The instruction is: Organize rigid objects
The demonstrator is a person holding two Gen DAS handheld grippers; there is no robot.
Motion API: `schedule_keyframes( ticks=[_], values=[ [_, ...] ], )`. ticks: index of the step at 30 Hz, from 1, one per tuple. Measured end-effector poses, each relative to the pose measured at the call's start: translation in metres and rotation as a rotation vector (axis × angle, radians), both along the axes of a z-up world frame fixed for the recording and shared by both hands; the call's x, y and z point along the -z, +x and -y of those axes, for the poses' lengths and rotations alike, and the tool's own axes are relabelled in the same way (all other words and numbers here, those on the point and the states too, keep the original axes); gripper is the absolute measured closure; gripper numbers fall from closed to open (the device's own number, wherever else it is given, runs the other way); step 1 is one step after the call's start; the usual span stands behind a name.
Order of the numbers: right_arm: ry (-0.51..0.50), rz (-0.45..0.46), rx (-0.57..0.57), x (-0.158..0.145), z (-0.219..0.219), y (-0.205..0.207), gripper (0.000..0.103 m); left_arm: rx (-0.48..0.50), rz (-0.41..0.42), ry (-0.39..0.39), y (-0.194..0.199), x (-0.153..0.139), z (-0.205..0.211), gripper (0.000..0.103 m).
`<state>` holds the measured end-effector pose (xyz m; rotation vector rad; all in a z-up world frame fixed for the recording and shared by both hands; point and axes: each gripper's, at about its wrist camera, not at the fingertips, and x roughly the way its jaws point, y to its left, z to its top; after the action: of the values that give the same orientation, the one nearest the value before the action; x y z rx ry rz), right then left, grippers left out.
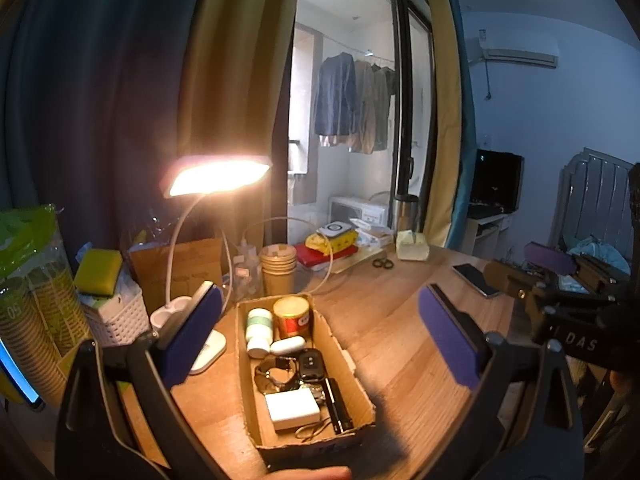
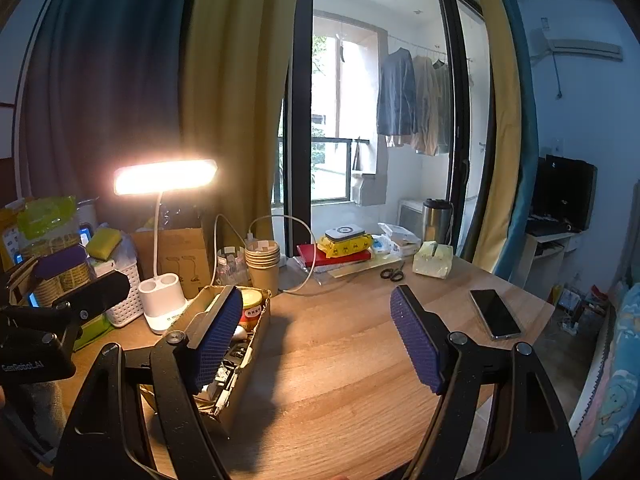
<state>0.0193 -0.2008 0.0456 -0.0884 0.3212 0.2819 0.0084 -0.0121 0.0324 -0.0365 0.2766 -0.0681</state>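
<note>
Left hand-held gripper (image 1: 320,336): jaws spread wide, nothing between the pads, poised over the box
Right hand-held gripper (image 2: 318,334): jaws spread, empty, over bare table (image 2: 340,380) just right of the box
Box (image 1: 352,364): open cardboard tray lying on the table near its left side, long axis running from near edge toward the far edge
Box, far end: red can (image 1: 292,316) upright, white-green jar (image 1: 259,322) beside it on the left
Box, middle: white case (image 1: 287,346), black key fob (image 1: 310,364), watch (image 1: 276,374)
Box, near end: white charger (image 1: 292,410) with a dark flat item along the right wall
Lamp (image 1: 216,174): lit, its white base touching the box's left side
Cups (image 1: 278,268): stack of paper cups behind the box, toward the far edge
Phone (image 2: 495,314): flat, face up, near the table's right edge, well apart from the box
Scissors (image 2: 392,274): near the far edge, beside a pale yellow block (image 2: 434,265)
</note>
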Motion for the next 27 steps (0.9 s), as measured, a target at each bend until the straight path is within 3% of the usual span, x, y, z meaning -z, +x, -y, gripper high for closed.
schedule_keyframes(
  ticks=[27],
  values=[
    [0.009, -0.016, -0.006, 0.0052, -0.002, 0.0025, 0.024, 0.021, 0.002, 0.015, -0.0028, -0.0056, 0.0003, 0.003]
  ],
)
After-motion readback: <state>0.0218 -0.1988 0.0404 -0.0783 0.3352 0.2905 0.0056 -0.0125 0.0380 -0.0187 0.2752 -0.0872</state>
